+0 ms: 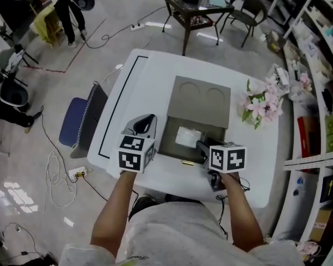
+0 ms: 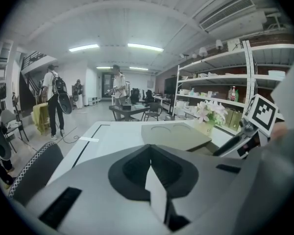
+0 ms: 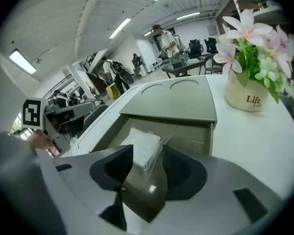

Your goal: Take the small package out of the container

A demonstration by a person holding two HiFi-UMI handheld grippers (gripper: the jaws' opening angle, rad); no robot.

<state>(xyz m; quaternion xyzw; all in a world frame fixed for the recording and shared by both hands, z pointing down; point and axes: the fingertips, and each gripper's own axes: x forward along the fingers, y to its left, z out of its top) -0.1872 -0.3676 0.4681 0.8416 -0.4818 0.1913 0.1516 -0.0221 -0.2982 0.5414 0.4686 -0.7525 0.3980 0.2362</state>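
Note:
An olive-grey container (image 1: 201, 101) lies on the white table (image 1: 139, 87), its drawer (image 1: 172, 148) pulled out toward me. The small package (image 1: 188, 137), white and wrapped in clear plastic, lies in the drawer. My right gripper (image 1: 202, 147) hangs open over the drawer's front right corner. In the right gripper view the package (image 3: 142, 145) shows through the gap of that gripper (image 3: 146, 156), just beyond the drawer's front wall (image 3: 143, 192). My left gripper (image 1: 143, 125) is shut and empty, left of the drawer above the table. The left gripper view shows this gripper (image 2: 150, 156) short of the container lid (image 2: 174, 135).
A vase of pink flowers (image 1: 261, 105) stands on the table right of the container, close to my right gripper's side (image 3: 247, 94). A blue chair (image 1: 77, 121) stands at the table's left edge. Shelves (image 1: 322, 93) run along the right. Cables (image 1: 55, 170) lie on the floor.

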